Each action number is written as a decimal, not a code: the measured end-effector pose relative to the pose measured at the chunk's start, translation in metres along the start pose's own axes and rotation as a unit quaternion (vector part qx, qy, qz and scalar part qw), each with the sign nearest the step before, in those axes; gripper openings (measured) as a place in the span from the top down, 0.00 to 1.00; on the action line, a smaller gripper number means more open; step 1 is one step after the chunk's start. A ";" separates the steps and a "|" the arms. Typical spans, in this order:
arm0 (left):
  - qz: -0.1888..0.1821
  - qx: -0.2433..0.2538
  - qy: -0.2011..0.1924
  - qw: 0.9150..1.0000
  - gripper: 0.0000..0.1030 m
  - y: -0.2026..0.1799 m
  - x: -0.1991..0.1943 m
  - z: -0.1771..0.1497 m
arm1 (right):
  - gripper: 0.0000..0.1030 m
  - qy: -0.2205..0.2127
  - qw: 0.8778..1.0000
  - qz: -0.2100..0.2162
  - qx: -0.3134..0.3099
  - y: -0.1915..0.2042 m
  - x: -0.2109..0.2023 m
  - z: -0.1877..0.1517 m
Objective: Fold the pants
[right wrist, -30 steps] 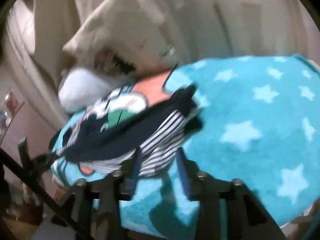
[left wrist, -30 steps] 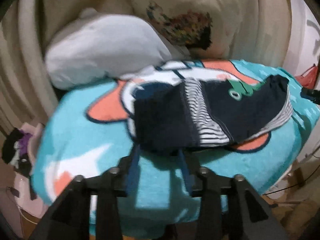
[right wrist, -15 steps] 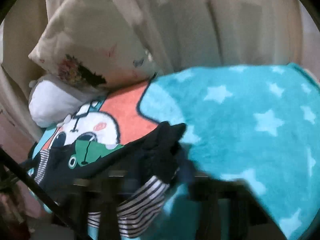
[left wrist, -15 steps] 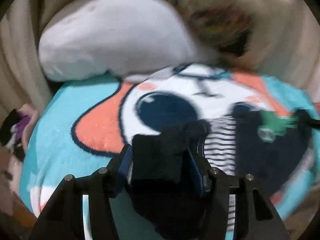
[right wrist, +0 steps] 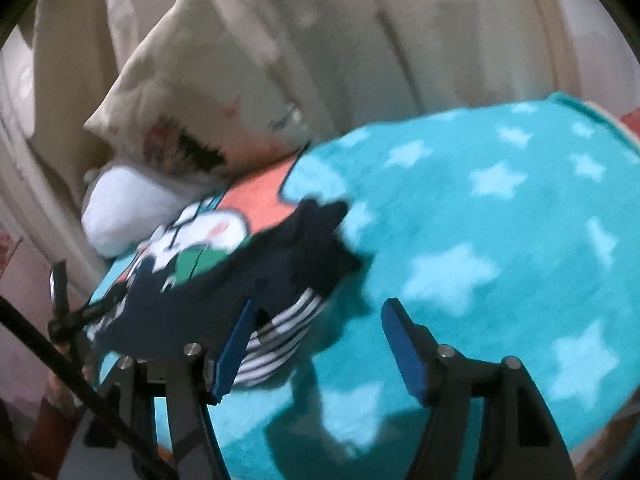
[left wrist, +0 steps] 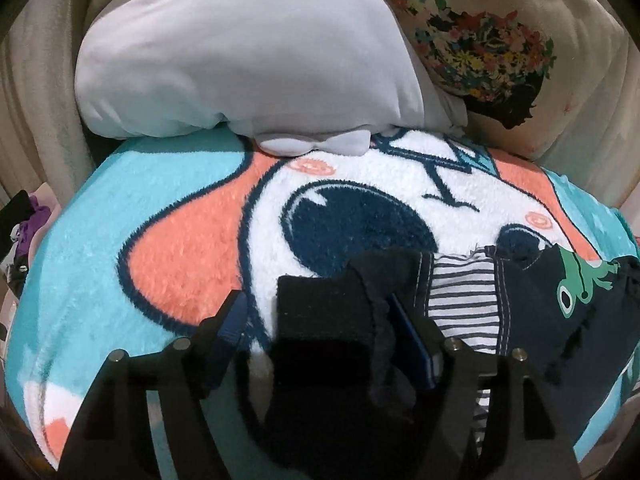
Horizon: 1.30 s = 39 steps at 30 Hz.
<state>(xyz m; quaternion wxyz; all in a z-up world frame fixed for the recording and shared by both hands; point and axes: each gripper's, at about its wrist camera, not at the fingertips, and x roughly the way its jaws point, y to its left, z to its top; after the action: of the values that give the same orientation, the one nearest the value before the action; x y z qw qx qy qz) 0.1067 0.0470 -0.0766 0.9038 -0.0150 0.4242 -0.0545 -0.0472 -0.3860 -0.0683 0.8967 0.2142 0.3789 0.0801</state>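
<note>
The dark navy pants (left wrist: 532, 312) with a striped panel and a green frog print lie on the turquoise blanket (left wrist: 100, 208). In the left wrist view one dark end of the pants (left wrist: 324, 320) sits between the blue fingers of my left gripper (left wrist: 320, 328), whose jaws stand apart around the cloth. In the right wrist view the pants (right wrist: 224, 280) lie left of my right gripper (right wrist: 316, 340), which is open and empty over the starred blanket (right wrist: 480, 240); its left finger (right wrist: 234, 344) is at the striped edge.
A grey pillow (left wrist: 240, 52) and a cream flower-print pillow (left wrist: 500, 40) lean against the curtain behind the blanket. The bed edge drops off at the left, with clutter on the floor (left wrist: 24, 224). The left gripper's dark frame (right wrist: 68, 312) shows at the right wrist view's left.
My left gripper moved forward onto the pants' end, which now sits between its fingers. My right gripper let go of the striped edge, opened wide and swung right.
</note>
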 end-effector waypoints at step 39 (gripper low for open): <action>0.008 -0.023 0.020 1.000 0.20 -0.003 -0.011 0.006 | 0.37 -0.023 0.999 -0.033 -0.030 0.045 0.037 0.036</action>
<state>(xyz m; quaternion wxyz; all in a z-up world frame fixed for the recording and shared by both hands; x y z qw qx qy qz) 0.1037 0.0454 -0.0643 0.8947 -0.0311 0.4438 -0.0384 0.0049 -0.3459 -0.0496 0.9133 0.1766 0.3626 0.0572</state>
